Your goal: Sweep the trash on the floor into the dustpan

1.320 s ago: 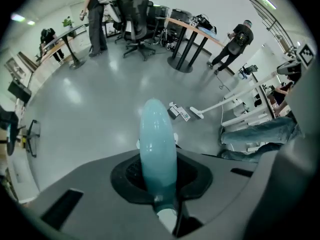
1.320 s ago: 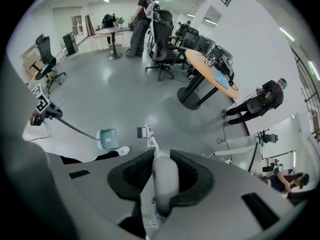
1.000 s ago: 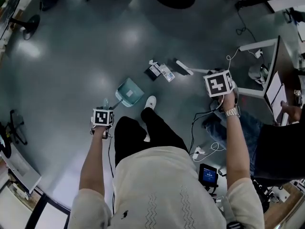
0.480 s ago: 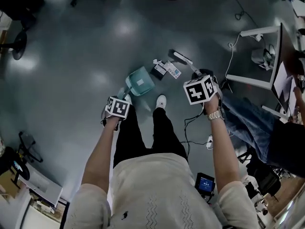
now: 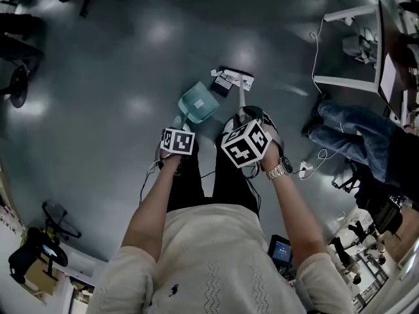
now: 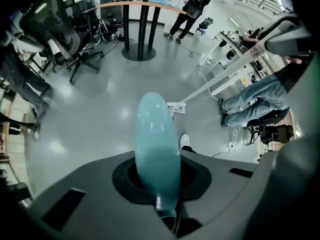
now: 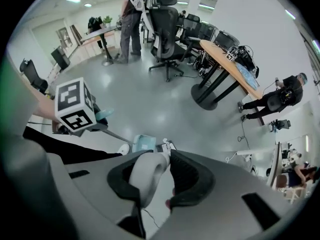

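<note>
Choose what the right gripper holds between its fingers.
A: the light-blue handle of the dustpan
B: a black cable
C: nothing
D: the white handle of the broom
D: in the right gripper view the right gripper has its fingers closed on the white broom handle, and in the head view this handle runs down toward the trash.

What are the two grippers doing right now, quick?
Left gripper: jaws closing on the teal dustpan handle between them.
Right gripper: closed on the white broom handle.
</note>
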`<move>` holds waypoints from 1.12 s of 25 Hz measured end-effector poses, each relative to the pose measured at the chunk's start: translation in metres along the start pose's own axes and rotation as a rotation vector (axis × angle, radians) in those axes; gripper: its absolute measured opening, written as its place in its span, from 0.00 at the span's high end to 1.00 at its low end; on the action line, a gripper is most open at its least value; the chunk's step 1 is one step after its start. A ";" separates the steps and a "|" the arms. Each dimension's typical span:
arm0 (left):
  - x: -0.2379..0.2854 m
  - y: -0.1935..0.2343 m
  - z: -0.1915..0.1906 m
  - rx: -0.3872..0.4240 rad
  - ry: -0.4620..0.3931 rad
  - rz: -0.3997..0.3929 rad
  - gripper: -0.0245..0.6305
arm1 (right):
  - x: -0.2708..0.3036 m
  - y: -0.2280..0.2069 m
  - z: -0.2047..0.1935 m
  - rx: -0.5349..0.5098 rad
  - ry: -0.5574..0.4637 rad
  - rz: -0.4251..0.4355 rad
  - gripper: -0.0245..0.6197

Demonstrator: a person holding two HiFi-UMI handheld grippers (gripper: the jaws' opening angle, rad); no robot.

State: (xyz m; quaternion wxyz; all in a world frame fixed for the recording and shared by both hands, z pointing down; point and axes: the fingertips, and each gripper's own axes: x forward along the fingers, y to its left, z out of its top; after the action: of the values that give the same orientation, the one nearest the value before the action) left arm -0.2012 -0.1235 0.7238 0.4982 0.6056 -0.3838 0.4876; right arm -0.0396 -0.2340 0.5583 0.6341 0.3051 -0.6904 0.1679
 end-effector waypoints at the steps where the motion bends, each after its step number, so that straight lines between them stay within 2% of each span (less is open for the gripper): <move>1: 0.001 0.001 -0.003 -0.005 -0.002 0.002 0.88 | -0.005 0.007 0.000 0.006 -0.003 0.015 0.78; 7: 0.008 -0.005 -0.010 0.023 0.001 0.000 0.89 | -0.031 0.039 0.004 0.047 -0.038 0.097 0.78; 13: 0.011 -0.007 -0.014 0.065 0.004 0.018 0.90 | -0.053 0.051 0.019 0.195 -0.115 0.160 0.78; 15: 0.009 -0.006 -0.015 0.077 0.006 0.017 0.91 | -0.061 0.051 0.024 0.205 -0.140 0.172 0.78; 18: 0.008 -0.002 -0.017 0.076 0.011 0.026 0.92 | -0.069 0.038 0.024 0.157 -0.154 0.128 0.79; 20: 0.008 0.006 -0.018 0.105 0.018 0.043 0.93 | -0.071 0.021 0.023 0.143 -0.147 0.088 0.79; 23: 0.004 0.019 -0.018 0.183 0.031 0.063 0.93 | -0.074 -0.011 0.024 0.168 -0.139 0.048 0.79; 28: -0.003 0.035 -0.017 0.232 0.034 0.038 0.93 | -0.088 -0.059 0.005 0.246 -0.131 -0.006 0.79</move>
State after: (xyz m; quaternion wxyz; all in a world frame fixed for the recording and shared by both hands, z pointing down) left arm -0.2391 -0.1142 0.7290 0.4218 0.6435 -0.3280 0.5481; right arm -0.0054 -0.2635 0.4627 0.5456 0.3929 -0.7038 0.2293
